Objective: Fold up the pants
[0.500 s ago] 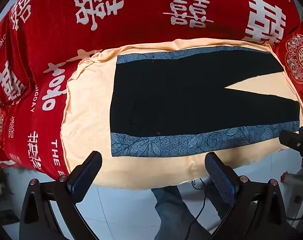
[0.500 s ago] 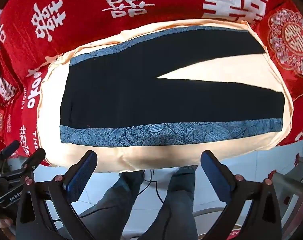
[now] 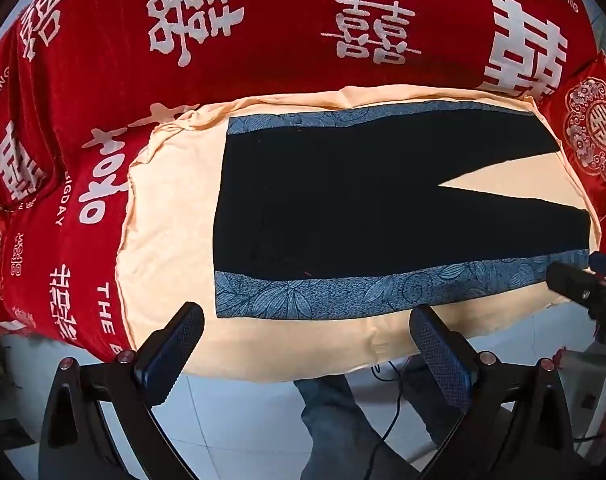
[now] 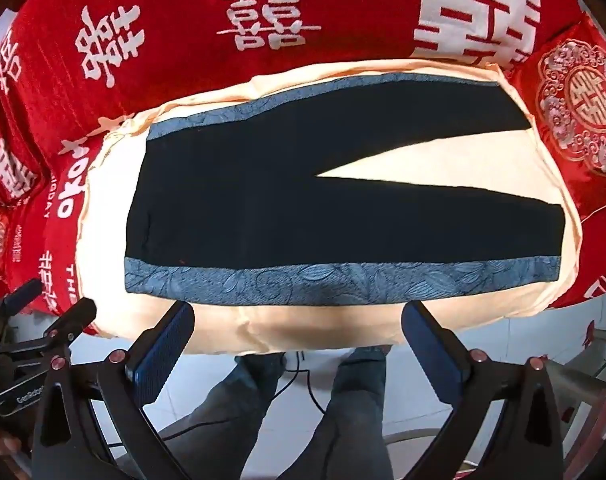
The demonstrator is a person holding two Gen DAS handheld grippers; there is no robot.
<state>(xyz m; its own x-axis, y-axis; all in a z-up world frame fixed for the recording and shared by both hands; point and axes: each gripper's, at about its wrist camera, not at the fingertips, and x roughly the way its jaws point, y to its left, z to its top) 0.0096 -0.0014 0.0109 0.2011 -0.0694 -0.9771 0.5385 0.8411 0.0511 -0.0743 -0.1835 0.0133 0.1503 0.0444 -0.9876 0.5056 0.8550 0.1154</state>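
Note:
Black pants [image 3: 363, 208] [image 4: 287, 208] with blue leaf-patterned side stripes lie flat on a cream cloth [image 3: 167, 220] [image 4: 443, 160], waist to the left, the two legs spread apart toward the right. My left gripper [image 3: 307, 336] hangs above the cloth's near edge, below the waist end, open and empty. My right gripper [image 4: 299, 332] hangs above the near edge below the middle of the near leg, also open with nothing between its fingers. The right gripper's tips [image 3: 583, 284] show at the right edge of the left wrist view, and the left gripper [image 4: 51, 320] shows at the left of the right wrist view.
The cream cloth lies on a bed covered by a red blanket [image 3: 283, 20] [image 4: 223, 40] with white characters. A red embroidered cushion [image 4: 583, 108] lies at the far right. A person's legs in jeans [image 4: 263, 412] stand on the white tiled floor, with a black cable [image 3: 387, 432] nearby.
Both views have shifted only slightly; the pants lie as before and both grippers stay wide open.

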